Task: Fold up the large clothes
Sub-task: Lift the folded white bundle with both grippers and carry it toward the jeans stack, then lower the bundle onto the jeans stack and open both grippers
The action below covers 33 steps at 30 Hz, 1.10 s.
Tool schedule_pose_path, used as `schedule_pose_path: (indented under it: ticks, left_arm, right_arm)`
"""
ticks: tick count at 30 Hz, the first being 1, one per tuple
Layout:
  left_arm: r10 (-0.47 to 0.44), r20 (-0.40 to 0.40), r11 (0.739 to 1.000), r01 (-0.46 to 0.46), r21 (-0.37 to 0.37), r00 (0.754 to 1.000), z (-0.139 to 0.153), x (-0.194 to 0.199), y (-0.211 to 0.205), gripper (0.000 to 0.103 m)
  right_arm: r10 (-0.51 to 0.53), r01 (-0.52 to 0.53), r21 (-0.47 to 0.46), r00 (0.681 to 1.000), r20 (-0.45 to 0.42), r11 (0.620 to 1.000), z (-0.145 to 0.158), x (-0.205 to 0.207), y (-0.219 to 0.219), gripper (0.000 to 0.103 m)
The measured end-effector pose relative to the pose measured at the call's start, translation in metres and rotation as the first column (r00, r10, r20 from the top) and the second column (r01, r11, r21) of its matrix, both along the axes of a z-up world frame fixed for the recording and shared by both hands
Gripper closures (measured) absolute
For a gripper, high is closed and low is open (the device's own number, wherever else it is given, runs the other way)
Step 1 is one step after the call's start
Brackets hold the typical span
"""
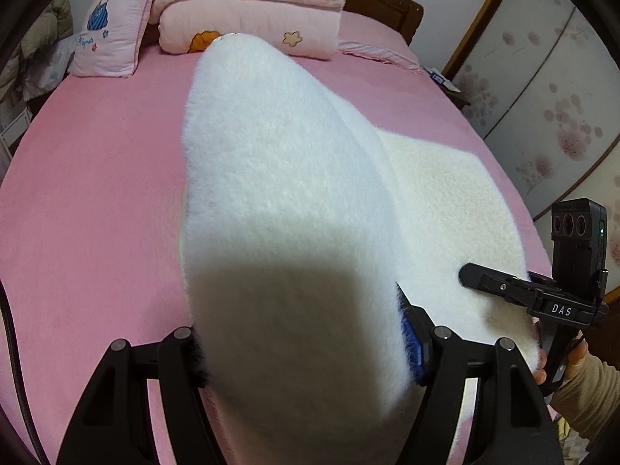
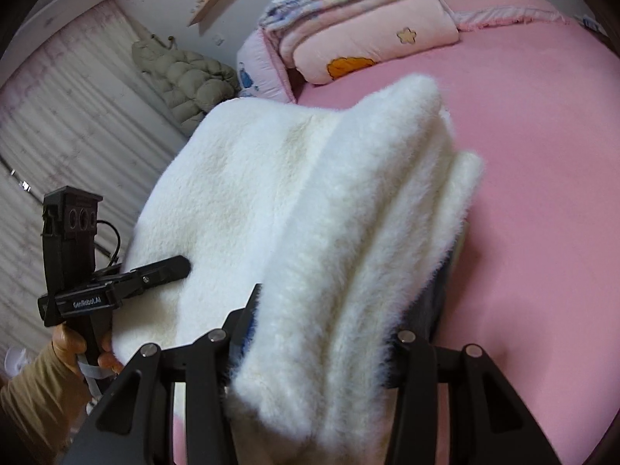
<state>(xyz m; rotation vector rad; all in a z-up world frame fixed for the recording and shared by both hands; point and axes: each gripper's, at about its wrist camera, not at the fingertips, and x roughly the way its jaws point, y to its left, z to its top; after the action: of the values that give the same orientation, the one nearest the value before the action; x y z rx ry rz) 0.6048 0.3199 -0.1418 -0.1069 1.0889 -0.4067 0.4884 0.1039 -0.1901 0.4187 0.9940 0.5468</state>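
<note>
both grippers were clamped on the white fleece garment (image 1: 279, 209), which hung lifted over the pink bed (image 1: 97, 178) w/ only its far part resting on the sheet. left gripper (image 1: 306, 352) had thick fleece bunched between its fingers, a bit of blue pad showing at the right-hand finger (image 1: 412, 343). right gripper (image 2: 310, 352) likewise bit on a rolled, several-layer edge. each showed in the other's view pinching the same near hem, apart from each other.

judgement: this looked like mid-fold, carrying the near edge across toward the far side. to do it well: keep both grips at equal height so the hem stays straight, move the 2 together w/o pulling apart (fleece stretches, slips little but sags), lay the far part down first, then lower the held edge onto it & line up corners before letting go. right side's grip looked bulky, so layers could slip out unevenly; hold firm till cloth is flat. stay short of the folded quilts (image 1: 248, 19) & pillow (image 1: 104, 35) at the headboard.
</note>
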Motion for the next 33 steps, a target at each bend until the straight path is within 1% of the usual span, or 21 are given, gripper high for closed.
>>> schedule_pose_path:
  ticks: [2,4,6,7,9,10,12,13,14,17,21,22,25,26,27,28,29,30,31,32,33]
  left_arm:
    - [0.012,-0.035,1.000,-0.012,0.004,0.999,-0.034,0.013,0.003,0.032]
    - [0.023,-0.055,1.000,-0.024,-0.007,0.998,-0.056,0.026,0.009,0.030]
    - [0.027,-0.041,0.999,-0.028,-0.036,0.999,-0.066,0.029,0.013,0.021]
    - [0.021,-0.028,0.998,-0.022,-0.052,0.999,-0.070,0.030,0.014,0.020]
    - [0.012,-0.015,0.998,-0.013,-0.061,1.000,-0.077,0.024,0.013,0.016]
    - [0.009,-0.018,0.997,-0.010,-0.073,1.000,-0.082,0.024,0.013,0.016]
    - [0.006,-0.025,0.996,-0.009,-0.094,1.000,-0.084,0.020,0.013,0.014]
    - [0.009,-0.027,0.995,-0.012,-0.102,1.000,-0.087,0.022,0.015,0.014]
    - [0.012,-0.027,0.994,-0.015,-0.104,1.000,-0.088,0.024,0.018,0.013]
    - [0.020,-0.026,0.996,-0.023,-0.092,0.999,-0.093,0.020,0.019,0.010]
    - [0.036,-0.004,0.999,-0.036,-0.021,0.999,-0.088,0.019,0.013,0.008]
    - [0.041,0.013,0.999,-0.042,0.016,0.999,-0.081,0.016,0.009,0.008]
    - [0.057,0.075,0.994,-0.064,0.094,0.996,-0.057,0.003,0.001,0.008]
    - [0.063,0.094,0.992,-0.073,0.099,0.994,-0.048,0.001,0.001,0.009]
    - [0.071,0.118,0.992,-0.082,0.093,0.990,-0.037,-0.003,0.000,0.010]
    - [0.078,0.136,0.993,-0.090,0.082,0.988,-0.026,-0.009,0.001,0.012]
    - [0.084,0.146,0.993,-0.094,0.065,0.986,-0.018,-0.013,0.003,0.020]
    - [0.087,0.150,0.994,-0.096,0.050,0.985,-0.010,-0.016,0.003,0.036]
    - [0.091,0.147,0.994,-0.098,0.041,0.985,-0.004,-0.019,0.005,0.044]
    - [0.092,0.140,0.995,-0.098,0.033,0.986,-0.002,-0.020,0.004,0.057]
    - [0.093,0.131,0.995,-0.097,0.023,0.987,-0.002,-0.021,0.012,0.064]
  right_arm:
    - [-0.012,0.012,-0.027,1.000,-0.025,1.000,-0.023,0.017,0.008,0.059]
    - [-0.024,0.021,-0.058,0.998,-0.056,0.998,-0.044,0.031,0.020,0.058]
    - [-0.039,0.035,-0.066,0.998,-0.058,0.997,-0.057,0.033,0.020,0.058]
    - [-0.045,0.041,-0.064,0.997,-0.055,0.997,-0.061,0.032,0.018,0.057]
    - [-0.048,0.044,-0.060,0.997,-0.056,0.997,-0.067,0.032,0.014,0.056]
    - [-0.051,0.047,-0.062,0.997,-0.061,0.997,-0.071,0.031,0.012,0.053]
    - [-0.067,0.061,-0.088,0.996,-0.066,0.994,-0.075,0.031,0.011,0.042]
    - [-0.078,0.070,-0.127,0.995,-0.056,0.989,-0.074,0.030,0.011,0.031]
    - [-0.085,0.077,-0.165,0.995,-0.042,0.983,-0.072,0.029,0.012,0.025]
    - [-0.072,0.070,-0.229,0.997,-0.003,0.971,-0.061,0.028,0.018,0.025]
    - [-0.059,0.074,-0.325,0.997,0.056,0.943,-0.040,0.012,0.021,0.025]
    - [-0.064,0.088,-0.339,0.995,0.080,0.937,-0.031,0.006,0.019,0.025]
    - [-0.082,0.128,-0.362,0.987,0.139,0.923,-0.008,-0.004,0.016,0.025]
    - [-0.086,0.142,-0.368,0.983,0.165,0.919,0.000,-0.008,0.015,0.025]
    - [-0.084,0.151,-0.378,0.979,0.187,0.913,0.009,-0.011,0.016,0.025]
    - [-0.077,0.150,-0.377,0.976,0.203,0.914,0.014,-0.012,0.018,0.030]
    - [-0.067,0.143,-0.372,0.976,0.209,0.917,0.018,-0.014,0.019,0.042]
    - [-0.046,0.121,-0.363,0.977,0.208,0.924,0.022,-0.014,0.023,0.049]
    - [-0.036,0.109,-0.358,0.978,0.204,0.927,0.022,-0.016,0.026,0.062]
    - [-0.023,0.092,-0.356,0.981,0.193,0.930,0.022,-0.015,0.031,0.070]
    - [-0.015,0.080,-0.352,0.983,0.185,0.933,0.020,-0.015,0.035,0.073]
